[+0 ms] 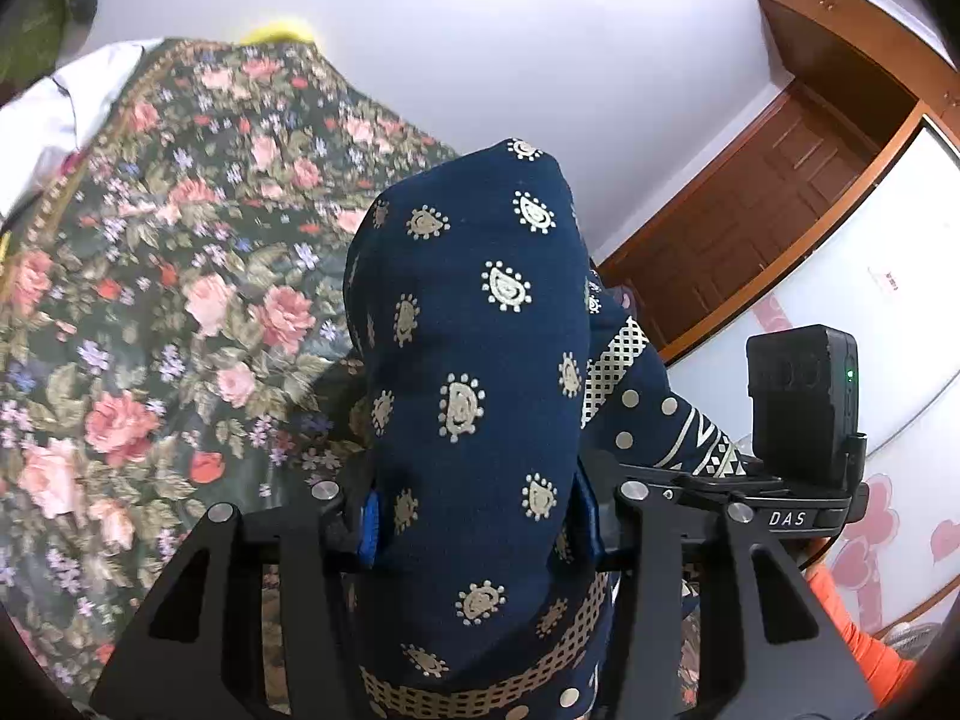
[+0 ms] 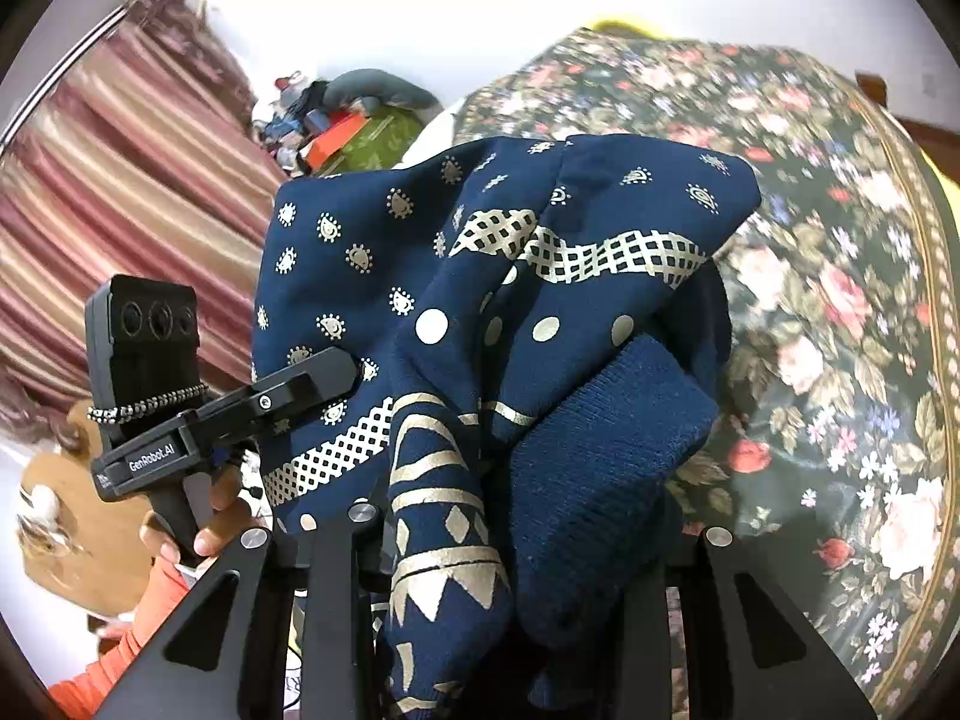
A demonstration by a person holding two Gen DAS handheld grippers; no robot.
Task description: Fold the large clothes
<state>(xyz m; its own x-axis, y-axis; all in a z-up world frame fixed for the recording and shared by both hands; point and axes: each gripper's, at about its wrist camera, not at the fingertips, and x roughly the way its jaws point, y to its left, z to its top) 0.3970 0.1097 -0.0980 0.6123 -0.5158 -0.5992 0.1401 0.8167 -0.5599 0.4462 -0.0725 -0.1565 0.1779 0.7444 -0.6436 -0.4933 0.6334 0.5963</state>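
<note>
Navy garment bunched between both grippers' fingers, above floral bedspread

We list a floral bedspread, dark with pink roses and a gold patterned border, covering the bed. A yellow item peeks over its far edge. A brown wooden door stands in a white wall. Beside it we note a white panel with pink hearts. Striped red-and-cream curtains hang on the other side. A pile of clutter, with a green and an orange item, lies near them.
</note>
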